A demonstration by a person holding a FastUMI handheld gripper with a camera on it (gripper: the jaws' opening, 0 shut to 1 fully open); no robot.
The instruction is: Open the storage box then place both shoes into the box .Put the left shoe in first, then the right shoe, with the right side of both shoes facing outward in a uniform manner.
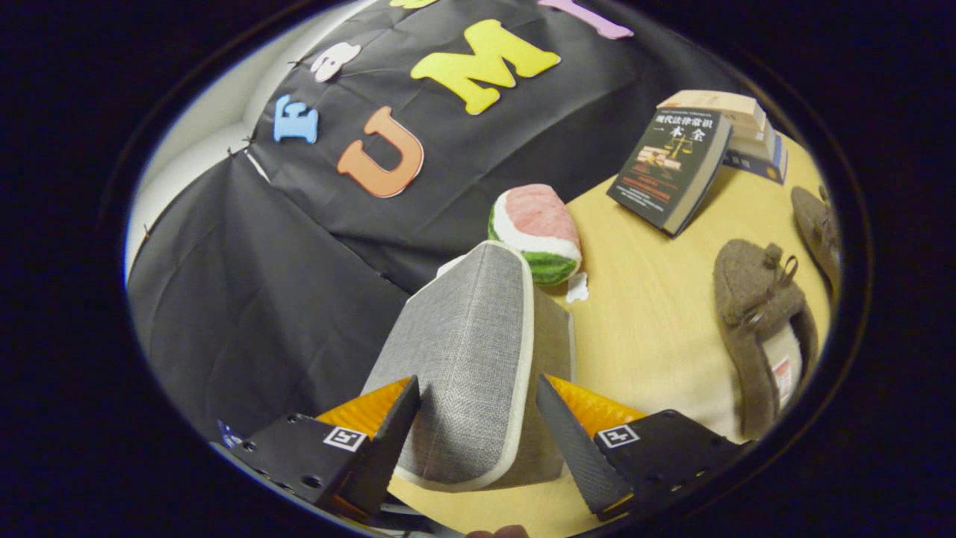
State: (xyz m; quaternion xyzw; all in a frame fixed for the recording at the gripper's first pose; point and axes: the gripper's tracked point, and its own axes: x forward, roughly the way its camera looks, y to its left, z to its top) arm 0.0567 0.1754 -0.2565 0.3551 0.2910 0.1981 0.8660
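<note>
Booth: black cloth wall (246, 299) behind a pale wooden table (650, 314).
Gripper: gripper (478, 407) low over the table, fingers spread wide on either side of the storage box lid; gaps visible on both sides, so released, clamping nothing.
Left finger: finger (396, 433) just beside the lid's fabric face, seemingly not pressing.
Right finger: finger (571, 441) off the cream edge, with a sliver of the box side between.
Storage box: storage box (549, 388) between the fingers and running ahead of them; grey woven fabric.
Lid: lid (463, 359) grey with cream trim, tilted up on edge; whether fully open, cannot tell.
Near shoe: brown felt shoe (754, 314) with a bow, lying on the table well apart from the box, off to the right finger's side; opening and pale lining visible.
Far shoe: second brown shoe (818, 224) beyond the first, partly cut off.
Watermelon toy: plush watermelon slice (538, 232) just beyond the box, against the cloth.
Book: dark-covered book (668, 168) propped tilted against a stack of books (739, 119) at the table's far side.
</note>
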